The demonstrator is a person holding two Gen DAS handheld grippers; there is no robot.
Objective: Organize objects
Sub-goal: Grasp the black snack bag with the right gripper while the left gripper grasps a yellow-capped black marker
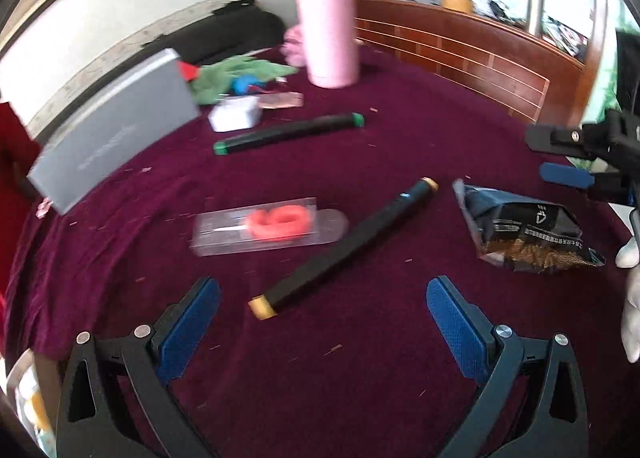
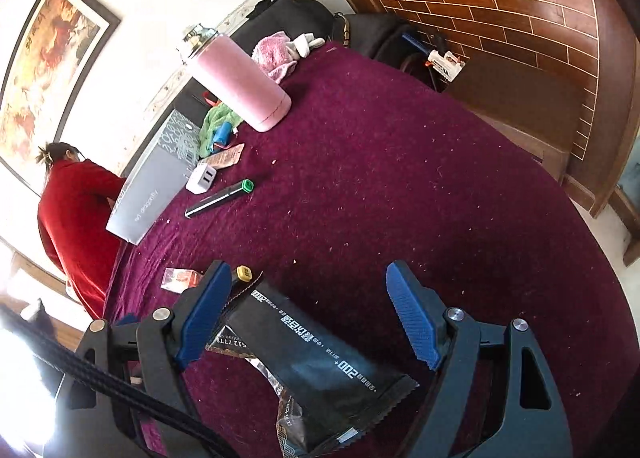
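We saw the black snack packet (image 2: 320, 358) lying flat on the maroon cloth (image 2: 400, 198), directly between the spread fingers of the right gripper (image 2: 308, 314). Its left blue pad (image 2: 204, 318) overlapped the packet's edge; we could not tell whether it touched. The right pad (image 2: 412, 318) stood apart from it.

The black marker with yellow caps (image 1: 344, 248) lay just ahead of the left gripper (image 1: 322, 322), on a slant between its wide-open fingers, which held nothing. To the left of the marker sat a clear case with a red numeral inside (image 1: 272, 228).

Farther ahead of the left gripper lay the marker with green caps (image 1: 288, 134), beside a white charger (image 1: 236, 116). Beyond those, a grey box (image 1: 112, 134) stood tilted on the left, with a green cloth (image 1: 240, 72) and a pink tumbler (image 1: 328, 38) behind.

Open cloth stretched to the right of the right gripper, bare as far as the rounded bed edge below the wooden headboard (image 2: 520, 18). On the left side, the cloth's edge ran close past the grey box.

Both grippers pointed downward at a slant toward the cloth. A gloved hand (image 1: 630, 298) showed at the right border of the left wrist view, below the right gripper. A person in a red robe (image 2: 76, 218) stood beyond the left edge of the bed.
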